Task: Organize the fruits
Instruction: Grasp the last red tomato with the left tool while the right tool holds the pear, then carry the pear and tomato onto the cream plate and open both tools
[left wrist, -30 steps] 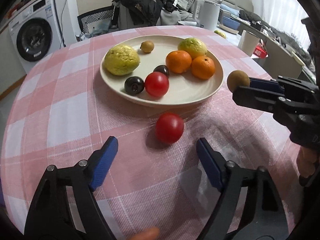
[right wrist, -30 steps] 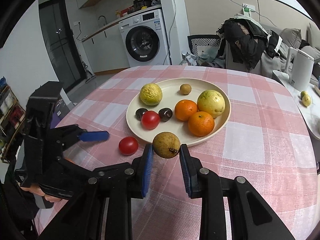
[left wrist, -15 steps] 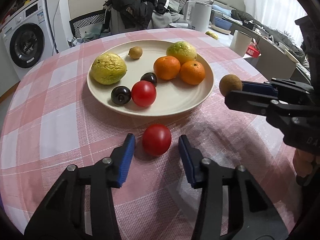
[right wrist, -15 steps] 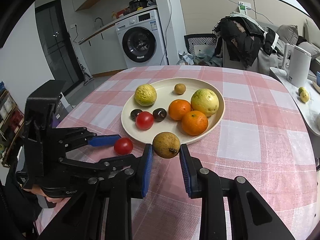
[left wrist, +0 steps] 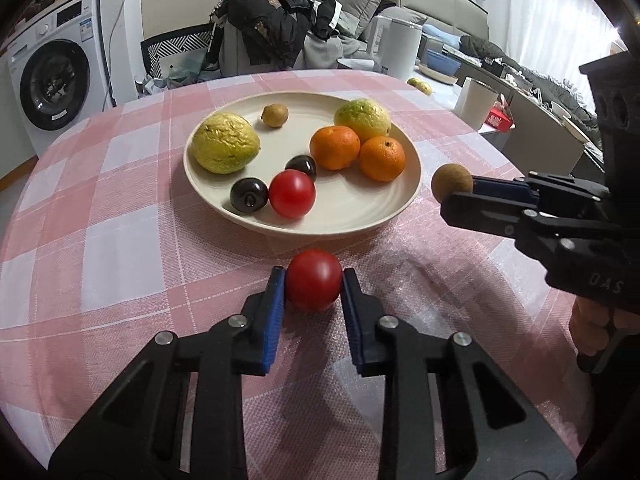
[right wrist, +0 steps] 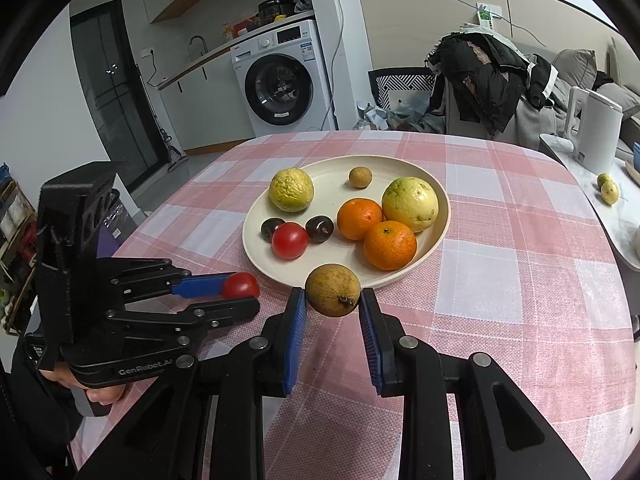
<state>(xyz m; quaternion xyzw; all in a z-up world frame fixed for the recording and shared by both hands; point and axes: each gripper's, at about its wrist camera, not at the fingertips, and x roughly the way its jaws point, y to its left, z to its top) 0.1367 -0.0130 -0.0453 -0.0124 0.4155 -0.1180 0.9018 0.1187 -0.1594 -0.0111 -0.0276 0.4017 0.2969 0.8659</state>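
Pressing on both sides of a red tomato [left wrist: 313, 285], the left gripper [left wrist: 313, 286] angles down toward the counter [left wrist: 120, 240], its blue pads closed against the fruit, which sits on the pink checked cloth just short of the plate [left wrist: 400, 204]. The right gripper [right wrist: 333, 300] also tilts down, clamped on a brown round fruit [right wrist: 333, 290] held clear of the cloth beside the plate's near rim. The tomato is smooth, glossy and unmarked; the brown fruit is dull and rough, with a dark stem scar. The plate carries two oranges, two yellow-green fruits, two dark plums, a second tomato and a small brown fruit. Only the right wrist view shows the person's hand [right wrist: 100, 392] under the left gripper's handle.
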